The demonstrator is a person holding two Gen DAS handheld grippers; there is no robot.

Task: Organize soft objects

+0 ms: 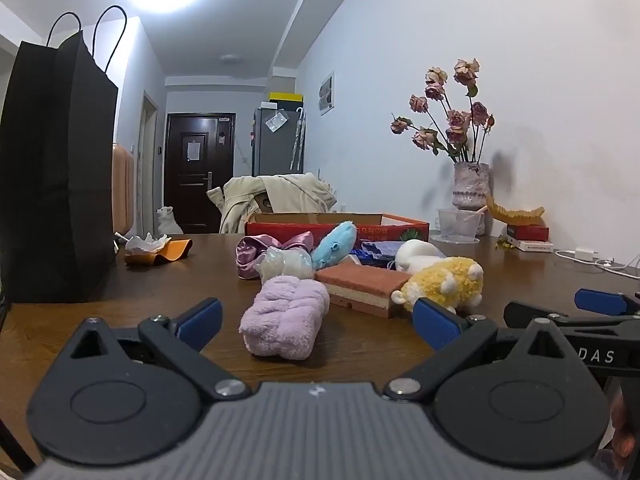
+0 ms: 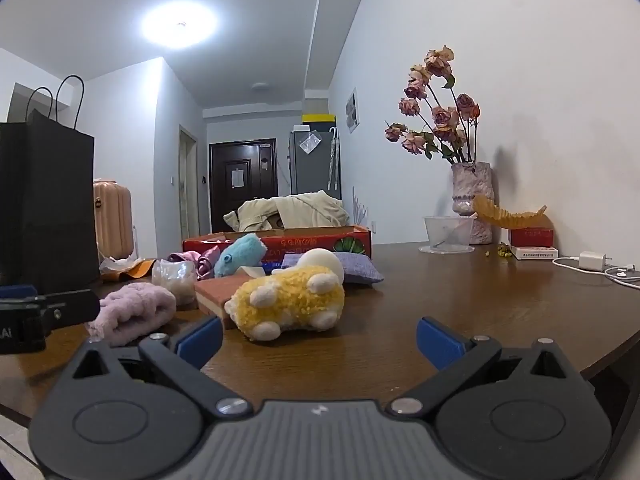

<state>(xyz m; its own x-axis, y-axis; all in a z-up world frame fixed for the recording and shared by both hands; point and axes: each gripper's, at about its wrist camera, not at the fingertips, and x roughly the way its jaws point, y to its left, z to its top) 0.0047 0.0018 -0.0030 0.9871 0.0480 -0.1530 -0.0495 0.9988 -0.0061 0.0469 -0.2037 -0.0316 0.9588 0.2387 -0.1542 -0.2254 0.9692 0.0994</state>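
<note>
At the bottom of each wrist view the left gripper (image 1: pixel 318 322) and right gripper (image 2: pixel 320 338) hovered low over the wooden table (image 2: pixel 460 312), jaws apart and holding nothing. Just beyond lay the rolled lilac towel (image 1: pixel 286 320) at frame center and the yellow plush (image 2: pixel 290 302) beside a pink sponge block (image 1: pixel 362 284). Farther back, a blue plush (image 1: pixel 334 244) rested near the red cardboard box (image 1: pixel 394 230), with a black paper bag (image 1: pixel 56 176) at far left.

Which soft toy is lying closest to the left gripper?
The lilac fluffy towel roll, right between the open left gripper fingers; the yellow plush lies farther right.
</note>
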